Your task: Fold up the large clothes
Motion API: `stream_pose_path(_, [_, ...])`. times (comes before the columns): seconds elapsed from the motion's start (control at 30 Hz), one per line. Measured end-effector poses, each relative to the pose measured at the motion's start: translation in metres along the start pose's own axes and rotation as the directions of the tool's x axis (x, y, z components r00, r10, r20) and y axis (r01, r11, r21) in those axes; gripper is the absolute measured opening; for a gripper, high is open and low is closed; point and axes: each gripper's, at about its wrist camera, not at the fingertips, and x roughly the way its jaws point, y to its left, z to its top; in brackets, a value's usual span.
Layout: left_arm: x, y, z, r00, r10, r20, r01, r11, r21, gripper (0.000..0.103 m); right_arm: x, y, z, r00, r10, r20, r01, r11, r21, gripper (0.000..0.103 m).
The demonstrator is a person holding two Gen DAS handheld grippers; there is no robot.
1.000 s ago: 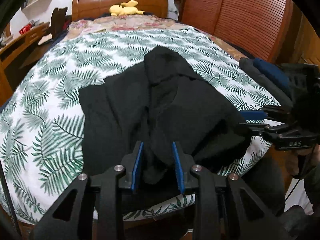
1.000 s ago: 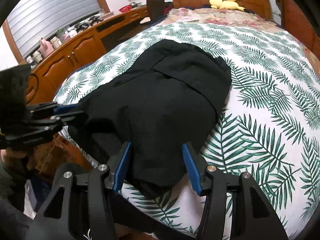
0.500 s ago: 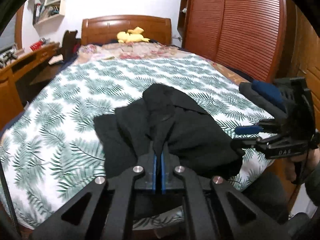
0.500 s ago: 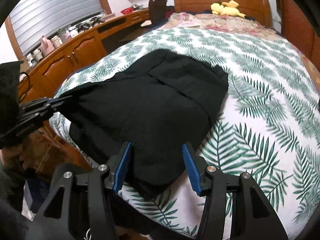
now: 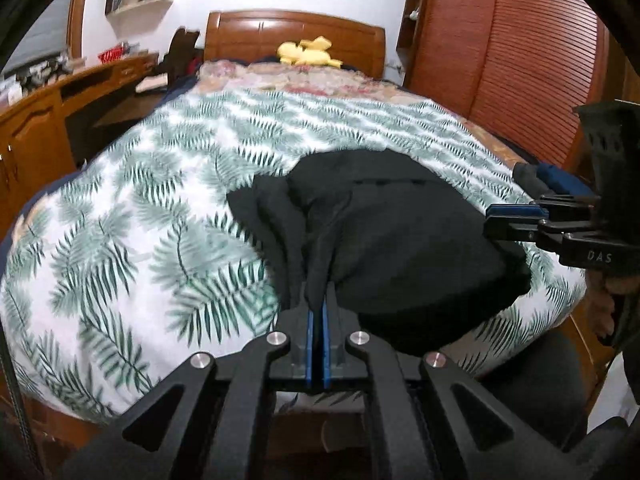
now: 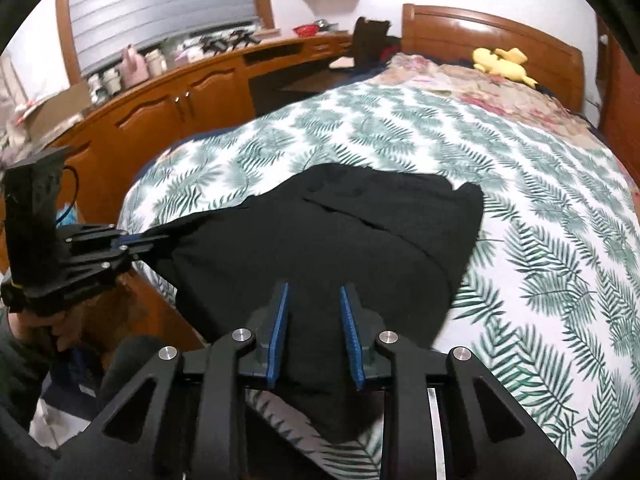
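A large black garment lies bunched near the foot edge of a bed with a palm-leaf cover. My left gripper is shut on a pinched fold of the garment and holds it taut. In the right wrist view the left gripper pulls the garment's left corner out. My right gripper is partly open, its fingers either side of the garment's near edge. It also shows in the left wrist view at the garment's right side.
A wooden headboard with a yellow plush toy is at the far end. A wooden desk and cabinets run along the left. A slatted wooden wardrobe stands on the right. The leaf cover spreads wide around the garment.
My left gripper closed on a fold of the garment and pulled it up and back. My right gripper narrowed its opening over the garment's edge. The garment shifted toward the foot.
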Motion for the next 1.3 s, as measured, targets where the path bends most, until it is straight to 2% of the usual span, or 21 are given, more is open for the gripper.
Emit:
stream_pose_path(0.23, [0.018,0.000,-0.017,0.998,-0.023,-0.059,0.023,1.000,-0.007,0.001,0.046,-0.008,-0.028,0.992,0.013,-0.124,-0.008,0.999,0.041,0.024])
stream_pose_path(0.33, [0.019,-0.002,-0.015,0.997,-0.018,-0.071,0.019,1.000,0.018,0.001,0.048,-0.014,-0.032,0.992,0.040,-0.119,-0.032,0.997,0.072,0.024])
stream_pose_path(0.43, [0.020,-0.002,-0.012,0.997,-0.016,-0.081,0.019,0.999,0.034,0.001,0.045,-0.013,-0.029,0.992,0.038,-0.120,-0.032,0.998,0.057,0.024])
stream_pose_path(0.6, [0.022,-0.001,-0.009,0.996,-0.014,-0.089,0.017,0.999,0.027,0.001,0.031,-0.022,0.000,0.998,-0.009,-0.064,0.011,1.000,0.020,0.025])
stream_pose_path(0.63, [0.022,-0.001,-0.009,0.996,-0.013,-0.092,0.016,1.000,0.027,0.001,0.031,-0.029,0.009,0.999,-0.019,-0.044,0.020,1.000,0.022,0.028])
stream_pose_path(0.67, [0.022,-0.002,-0.009,0.995,-0.012,-0.095,0.015,1.000,0.028,0.001,0.032,-0.038,0.017,0.999,-0.030,-0.032,0.031,0.999,0.024,0.038])
stream_pose_path(0.73, [0.023,-0.001,-0.009,0.995,-0.011,-0.103,0.014,0.999,0.029,0.001,0.040,-0.054,0.029,0.998,-0.059,-0.029,0.060,0.998,0.024,0.046])
stream_pose_path(0.9, [0.026,-0.001,-0.007,0.993,-0.009,-0.119,0.012,1.000,0.027,0.001,0.084,-0.113,0.051,0.989,-0.130,-0.075,0.136,0.988,0.079,0.049])
stream_pose_path(1.0, [0.027,-0.001,-0.006,0.992,-0.007,-0.126,0.011,1.000,0.028,0.001,0.106,-0.145,0.058,0.987,-0.133,-0.096,0.146,0.979,0.145,0.055])
stream_pose_path(1.07, [0.028,-0.002,-0.005,0.991,-0.003,-0.131,0.007,1.000,0.029,0.001,0.118,-0.162,0.061,0.986,-0.128,-0.104,0.145,0.973,0.178,0.071])
stream_pose_path(1.13, [0.029,-0.002,-0.004,0.991,0.001,-0.133,0.003,0.999,0.033,0.001,0.127,-0.176,0.062,0.988,-0.105,-0.116,0.128,0.968,0.216,0.077])
stream_pose_path(1.2, [0.030,-0.003,-0.003,0.991,0.007,-0.137,-0.002,0.999,0.038,0.001,0.140,-0.191,0.060,0.989,-0.037,-0.146,0.077,0.958,0.276,0.079])
stream_pose_path(1.3, [0.031,-0.003,-0.003,0.990,0.013,-0.141,-0.007,0.999,0.039,0.001,0.151,-0.202,0.057,0.987,0.023,-0.157,0.032,0.941,0.338,0.082])
